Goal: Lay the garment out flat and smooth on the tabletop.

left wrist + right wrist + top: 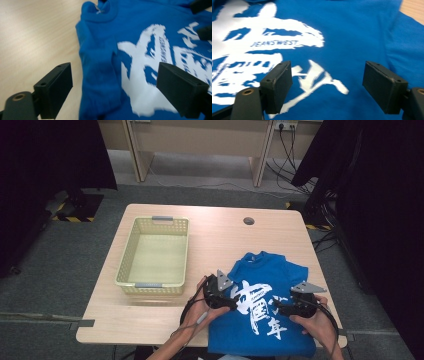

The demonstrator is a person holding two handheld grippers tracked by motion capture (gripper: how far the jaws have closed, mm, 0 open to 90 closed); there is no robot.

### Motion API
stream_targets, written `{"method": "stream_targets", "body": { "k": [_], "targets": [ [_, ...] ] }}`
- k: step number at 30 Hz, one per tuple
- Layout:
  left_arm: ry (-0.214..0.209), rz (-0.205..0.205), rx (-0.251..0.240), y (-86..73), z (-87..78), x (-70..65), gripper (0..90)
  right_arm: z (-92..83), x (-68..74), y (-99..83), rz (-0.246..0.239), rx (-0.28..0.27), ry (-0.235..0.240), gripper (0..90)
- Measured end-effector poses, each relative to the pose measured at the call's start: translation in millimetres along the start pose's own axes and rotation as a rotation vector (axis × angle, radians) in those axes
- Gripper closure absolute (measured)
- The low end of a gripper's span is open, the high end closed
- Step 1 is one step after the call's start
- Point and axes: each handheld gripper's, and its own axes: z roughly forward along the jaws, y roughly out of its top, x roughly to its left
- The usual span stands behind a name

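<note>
a light wooden table [215,235] stands on grey carpet. on its left part sits a pale yellow mesh basket [154,255], and a blue t-shirt [265,320] with white print lies flat at the near right, overhanging the front edge.

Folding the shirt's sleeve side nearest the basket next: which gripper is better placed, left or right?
Probably left. The left gripper hovers open at the blue T-shirt's basket-side edge, with the folded sleeve between its jaws. The right gripper is open over the print, farther from the basket.
</note>
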Motion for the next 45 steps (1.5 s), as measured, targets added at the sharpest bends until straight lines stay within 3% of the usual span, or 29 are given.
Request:
{"method": "stream_targets", "body": {
  "k": [6, 11, 15, 19, 24, 29, 35, 38, 40, 45],
  "targets": [
    [0.021, 0.049, 0.037, 9.1, 23.4, 2.7, 37.3, 5.0, 2.8, -2.2, -0.007, 0.015, 0.008, 23.9],
    [0.057, 0.045, 0.063, 10.9, 33.2, 9.8, 57.7, 6.3, 3.0, -3.3, -0.001, 0.016, 0.011, 23.9],
    [0.078, 0.054, 0.081, 10.4, 34.0, 13.1, 70.7, 6.8, 3.7, -3.3, 0.006, 0.016, 0.012, 24.0],
    [0.100, 0.034, 0.073, 9.8, 26.2, 20.6, 75.1, 6.7, 3.8, -3.5, 0.009, 0.014, 0.011, 24.1],
    [0.119, 0.012, 0.062, 7.5, 17.7, 29.1, 76.4, 6.8, 4.0, -3.8, 0.013, 0.013, 0.011, 24.1],
    [0.173, -0.010, 0.043, 3.2, -0.4, 43.3, 76.6, 6.7, 4.0, -4.1, 0.016, 0.012, 0.010, 24.1],
    [0.220, -0.014, 0.012, 3.2, -15.4, 48.0, 72.1, 5.6, 4.0, -4.6, 0.017, 0.017, 0.008, 24.2],
    [0.212, -0.032, 0.001, 4.4, -18.0, 48.4, 64.1, 5.5, 4.1, -4.5, 0.017, 0.018, 0.007, 24.2],
    [0.182, -0.047, -0.006, 7.3, -17.9, 44.1, 60.2, 5.6, 4.2, -4.2, 0.017, 0.018, 0.007, 24.2],
    [0.160, -0.039, 0.017, 11.1, -8.3, 37.8, 49.0, 5.6, 4.3, -4.4, 0.018, 0.018, 0.006, 24.1]
  ]
}}
